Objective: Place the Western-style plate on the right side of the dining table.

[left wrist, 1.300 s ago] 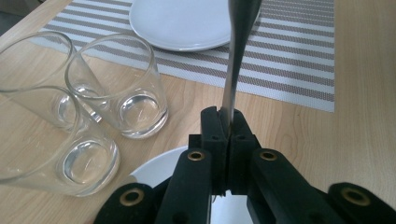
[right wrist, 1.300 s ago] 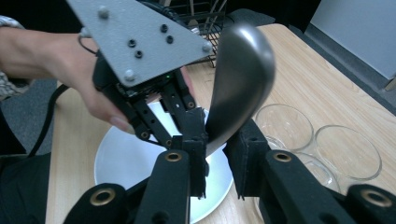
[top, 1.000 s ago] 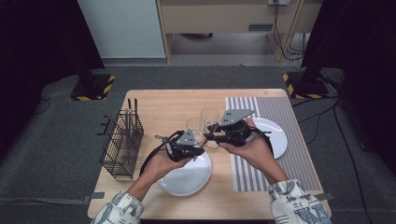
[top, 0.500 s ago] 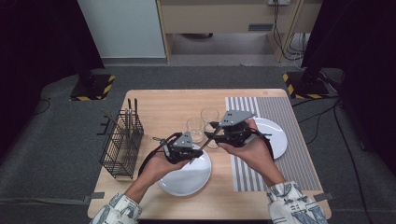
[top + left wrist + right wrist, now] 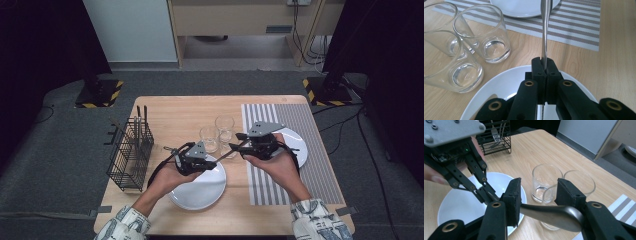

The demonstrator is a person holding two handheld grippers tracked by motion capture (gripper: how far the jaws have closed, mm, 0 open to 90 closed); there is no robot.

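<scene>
Left hand-held gripper [image 5: 543, 65] is clamped tight on a metal utensil [image 5: 545, 32] above the white plate [image 5: 200, 187]; the right hand-held gripper [image 5: 537, 191] has just been opening, its pads off the handle lying between them. Handover looks done; the black rack [image 5: 131, 152] probably waits.

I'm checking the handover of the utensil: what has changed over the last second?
The right gripper has just been opening its jaws around the metal utensil, whose handle lies between them; its hand sank slightly. The left gripper stays clamped on the utensil. Glasses, plates and basket are unchanged.
</scene>
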